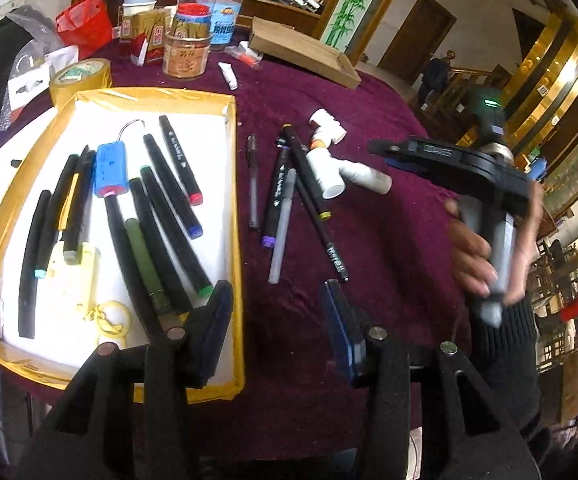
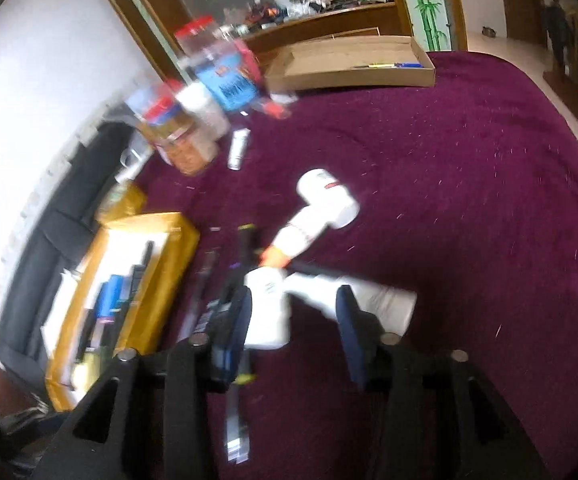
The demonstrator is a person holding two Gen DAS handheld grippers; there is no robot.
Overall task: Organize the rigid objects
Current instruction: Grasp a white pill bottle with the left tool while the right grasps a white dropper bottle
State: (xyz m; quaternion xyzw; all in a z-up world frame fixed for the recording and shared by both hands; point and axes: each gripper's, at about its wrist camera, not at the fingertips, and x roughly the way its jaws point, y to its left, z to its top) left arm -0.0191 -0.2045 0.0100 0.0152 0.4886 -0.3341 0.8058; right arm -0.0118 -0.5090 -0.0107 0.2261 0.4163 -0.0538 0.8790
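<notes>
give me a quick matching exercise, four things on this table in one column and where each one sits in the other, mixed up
Things:
1. blue block
2. white pipe fitting
3. roll of yellow tape
4. purple-capped marker

Places:
A. on the purple cloth, among the loose pens
B. behind the tray's far corner
C. inside the yellow-edged tray
D. on the cloth to the right of the loose pens

Pairs: 1-C, 2-D, 3-B, 4-A
</notes>
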